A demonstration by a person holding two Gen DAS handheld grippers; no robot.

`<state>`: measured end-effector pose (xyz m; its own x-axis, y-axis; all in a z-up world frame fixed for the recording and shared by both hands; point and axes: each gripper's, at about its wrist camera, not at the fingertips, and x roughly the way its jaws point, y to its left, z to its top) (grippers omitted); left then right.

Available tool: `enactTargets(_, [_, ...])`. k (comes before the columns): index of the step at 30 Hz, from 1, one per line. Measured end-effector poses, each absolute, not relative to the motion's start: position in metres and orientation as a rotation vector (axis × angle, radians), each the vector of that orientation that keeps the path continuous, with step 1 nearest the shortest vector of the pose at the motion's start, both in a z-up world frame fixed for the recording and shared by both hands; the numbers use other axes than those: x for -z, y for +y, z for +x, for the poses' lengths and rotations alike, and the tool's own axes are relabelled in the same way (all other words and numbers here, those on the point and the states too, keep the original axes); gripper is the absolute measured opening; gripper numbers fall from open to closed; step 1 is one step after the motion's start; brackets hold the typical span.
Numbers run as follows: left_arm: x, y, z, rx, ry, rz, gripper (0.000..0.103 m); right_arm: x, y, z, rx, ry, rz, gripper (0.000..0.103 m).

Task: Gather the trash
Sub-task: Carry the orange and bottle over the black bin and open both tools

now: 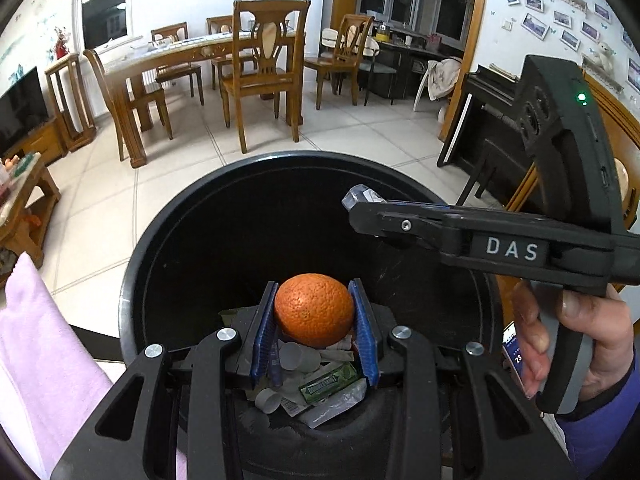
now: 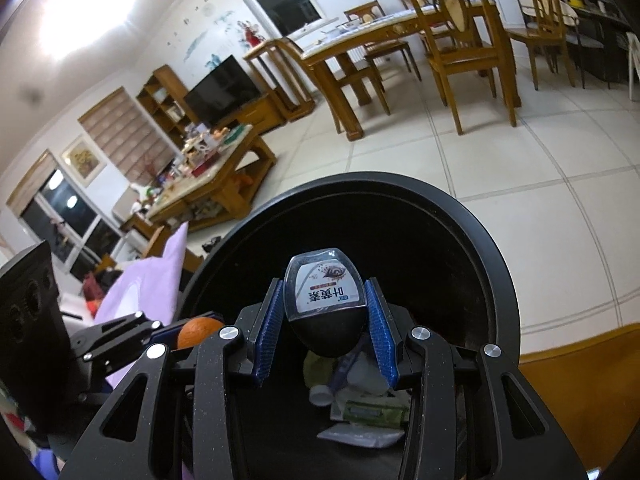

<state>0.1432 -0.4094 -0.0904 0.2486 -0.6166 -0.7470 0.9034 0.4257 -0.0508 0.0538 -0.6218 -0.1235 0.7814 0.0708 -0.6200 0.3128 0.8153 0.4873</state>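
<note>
Left wrist view: left gripper [image 1: 314, 328] clamped by its blue pads on a round, dimpled orange fruit [image 1: 314, 310], held over the mouth of a round black plastic bin [image 1: 132, 272]. Same view, to the right: right gripper [image 1: 362, 204] reaching across the bin's far side, gripped by a hand [image 1: 576, 340] in a purple sleeve. Right wrist view: right gripper closed on a small dark egg-shaped container with a white printed label [image 2: 326, 300], also above the bin opening. At the bin's bottom: green gum wrapper [image 1: 328, 385], small white paper cups [image 1: 294, 356], clear plastic wrap and other scraps. Step in hand, by judgement: drop-off, both pieces poised above the trash. Next move, likely: loosen each grip in turn, keeping both pieces inside the rim so neither bounces out onto the tiled floor [image 1: 160, 200].
</note>
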Motion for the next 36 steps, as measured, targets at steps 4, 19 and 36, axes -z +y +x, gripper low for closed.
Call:
enactTargets(4, [0.093, -0.415, 0.144, 1.081, 0.795, 0.441, 0.035, 0.126, -0.62, 0.059, 0.142, 0.679, 0.623, 0.041])
enactTargets(19, [0.097, -0.429, 0.142, 1.068, 0.817, 0.48, 0.036, 0.134, -0.623, 0.061, 0.145, 0.683, 0.622, 0.041])
enactTargets(36, [0.093, -0.429, 0.127, 1.036, 0.76, 0.533, 0.089, 0.13, -0.598, 0.058, 0.133, 0.675, 0.595, 0.06])
